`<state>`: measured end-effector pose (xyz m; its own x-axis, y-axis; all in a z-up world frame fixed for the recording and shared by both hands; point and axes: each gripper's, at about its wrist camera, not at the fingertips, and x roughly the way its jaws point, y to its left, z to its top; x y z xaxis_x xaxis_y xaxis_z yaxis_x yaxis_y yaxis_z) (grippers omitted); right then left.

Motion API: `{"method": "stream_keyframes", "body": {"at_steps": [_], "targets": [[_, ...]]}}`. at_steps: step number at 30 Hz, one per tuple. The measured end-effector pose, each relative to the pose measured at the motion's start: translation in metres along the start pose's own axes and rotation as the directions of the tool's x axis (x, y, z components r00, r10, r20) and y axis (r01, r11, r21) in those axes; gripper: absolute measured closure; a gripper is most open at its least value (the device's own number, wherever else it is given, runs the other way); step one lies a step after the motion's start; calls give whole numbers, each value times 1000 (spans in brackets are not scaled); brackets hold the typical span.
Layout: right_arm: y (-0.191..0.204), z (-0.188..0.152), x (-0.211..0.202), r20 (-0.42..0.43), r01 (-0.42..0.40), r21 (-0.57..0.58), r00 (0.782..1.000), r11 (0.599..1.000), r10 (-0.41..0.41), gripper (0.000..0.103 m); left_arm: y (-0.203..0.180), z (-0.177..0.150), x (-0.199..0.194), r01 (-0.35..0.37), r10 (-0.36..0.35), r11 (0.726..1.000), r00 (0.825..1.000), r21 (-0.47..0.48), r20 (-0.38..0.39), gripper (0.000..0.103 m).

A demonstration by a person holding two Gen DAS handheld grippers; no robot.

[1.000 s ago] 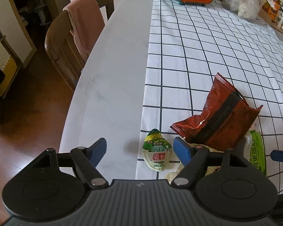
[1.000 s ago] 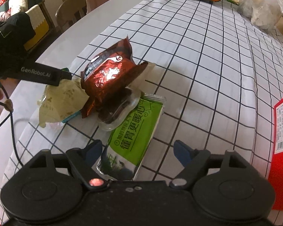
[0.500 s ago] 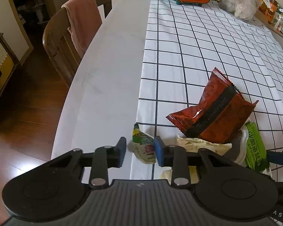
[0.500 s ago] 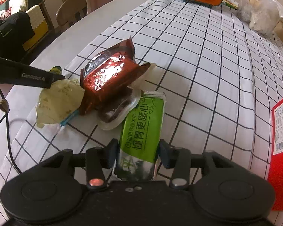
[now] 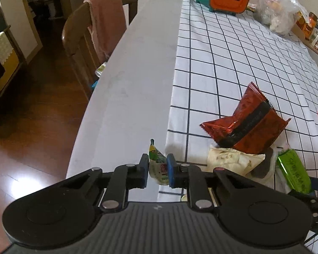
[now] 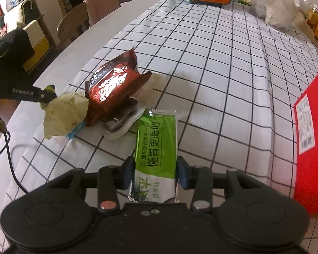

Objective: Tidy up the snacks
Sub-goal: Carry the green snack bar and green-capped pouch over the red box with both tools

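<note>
Pinching now where a second ago they stood spread, the left gripper's [image 5: 158, 172] fingers are still closing on a small green-and-white jelly sachet [image 5: 158, 167] at the grey table [image 5: 127, 80] edge, while the right gripper's [image 6: 155, 174] fingers are pressed on a flat green foil snack packet [image 6: 156, 148] lying on the checked white tablecloth [image 6: 222, 63]. Both grasps were taken together — lifting is judged next. A crinkled red foil bag [image 6: 112, 86] and a pale wrapper [image 6: 63, 112] are left piled beside them — a red box [image 6: 311, 148] stands near.

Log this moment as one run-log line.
left gripper: closing on small jelly cup | right gripper: shut on green snack pack | red foil bag: on checked cloth
</note>
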<state>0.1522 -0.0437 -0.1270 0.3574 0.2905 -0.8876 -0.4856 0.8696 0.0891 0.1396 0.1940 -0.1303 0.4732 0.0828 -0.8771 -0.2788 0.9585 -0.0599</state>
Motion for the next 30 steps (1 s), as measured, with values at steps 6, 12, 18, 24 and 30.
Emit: {"method": "stream_keyframes", "body": {"at_steps": [6,12,18,24,30], "targets": [[-6,-6,-16,25,-24,34,999,999,23,62,5,-4,-11,-8,8,999,1000,-36,8,86],[-14,-9,-36,53,-49,47,998,998,47,62,6,-7,-28,1,0,998,1000,-63,20,86],[-27,-9,-63,104,-68,53,993,996,62,62,-5,-9,-56,14,-11,997,999,-77,44,86],[-49,-12,-92,155,-81,68,985,994,69,62,-35,-7,-85,51,-48,998,996,-46,72,86],[-82,-21,-120,193,-89,94,979,992,69,62,-85,-5,-110,94,-95,995,990,23,99,86]]}}
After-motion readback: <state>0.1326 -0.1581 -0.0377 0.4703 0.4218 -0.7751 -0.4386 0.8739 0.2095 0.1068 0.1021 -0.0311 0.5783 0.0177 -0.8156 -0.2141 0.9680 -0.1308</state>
